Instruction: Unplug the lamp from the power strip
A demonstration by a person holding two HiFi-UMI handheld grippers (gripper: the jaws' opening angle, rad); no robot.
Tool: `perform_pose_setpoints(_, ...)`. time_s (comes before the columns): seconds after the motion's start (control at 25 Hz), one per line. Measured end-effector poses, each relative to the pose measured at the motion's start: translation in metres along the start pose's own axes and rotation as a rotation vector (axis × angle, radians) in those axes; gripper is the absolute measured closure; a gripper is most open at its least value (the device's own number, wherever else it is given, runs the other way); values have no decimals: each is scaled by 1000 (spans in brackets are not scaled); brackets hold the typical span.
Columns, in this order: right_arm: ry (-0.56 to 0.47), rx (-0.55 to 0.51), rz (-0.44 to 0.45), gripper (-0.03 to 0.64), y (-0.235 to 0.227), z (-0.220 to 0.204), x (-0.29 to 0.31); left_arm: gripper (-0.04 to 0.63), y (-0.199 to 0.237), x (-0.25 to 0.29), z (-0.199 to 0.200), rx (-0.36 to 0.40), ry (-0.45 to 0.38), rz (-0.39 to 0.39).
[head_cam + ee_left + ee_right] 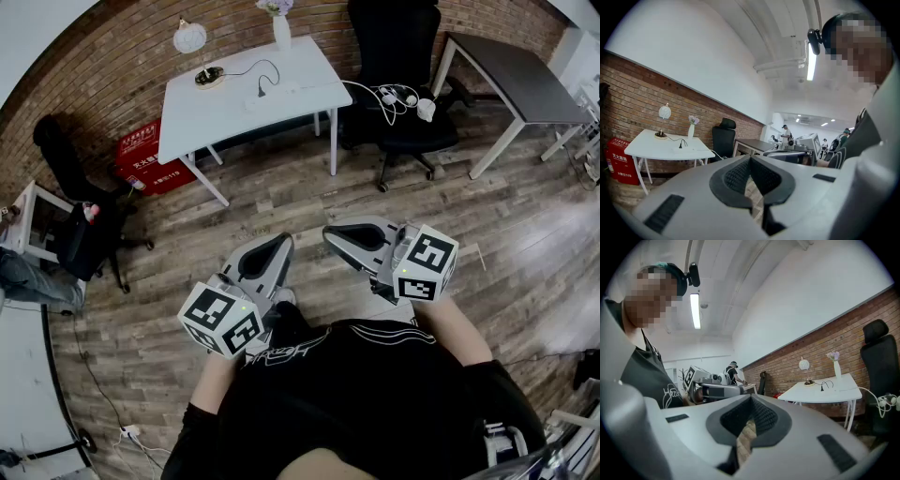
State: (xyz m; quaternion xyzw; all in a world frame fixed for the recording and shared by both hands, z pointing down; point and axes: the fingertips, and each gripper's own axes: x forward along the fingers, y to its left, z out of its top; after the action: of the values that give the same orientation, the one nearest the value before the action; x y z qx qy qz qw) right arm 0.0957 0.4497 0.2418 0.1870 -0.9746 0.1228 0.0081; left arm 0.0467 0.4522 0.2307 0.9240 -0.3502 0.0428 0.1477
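While left gripper, right gripper sit closed — lamp stands plugged

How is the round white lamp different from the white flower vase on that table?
The round-globed white lamp is a ball on a thin stem with a flat dark base; the tall white vase is a slim tube. The lamp trails a black cord; the vase holds pale flowers. Both stand on the white rectangular table.

My head camera looked steeply down, the table far ahead. Cameras on my left hand-held gripper and right hand-held gripper looked low along their jaws; all three shared that table.
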Motion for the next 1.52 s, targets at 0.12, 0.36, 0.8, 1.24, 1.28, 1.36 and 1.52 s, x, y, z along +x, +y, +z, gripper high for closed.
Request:
perform_pose_setpoints(0.12, -4, 2, 0, 620, 4, 0, -4, 592, -7, -1, -1, 10, 8, 5)
perform_pose_setpoints(0.36, -11, 36, 2, 620, -1, -2, -11, 592, -11, 6, -5, 2, 30, 9)
perform_pose_setpoints(0.8, 2, 162, -39, 620, -15, -26, -5, 592, 7, 9, -15, -13, 60, 12)
perform_pose_setpoints(1.24, -4, 136, -60, 620, -60, -19, 24, 592, 66, 39, -8, -38, 46, -22)
perform_pose_setpoints(1.28, -5, 141, -67, 620, -70, -18, 30, 592, 75, 43, -6, -40, 44, -23)
perform_pose_setpoints(1.36, -4, 157, -84, 620, -90, -15, 42, 592, 95, 52, -1, -45, 44, -26)
perform_pose_setpoints(1.52, -4, 175, -103, 620, -137, 0, 75, 592, 147, 74, 17, -54, 46, -30)
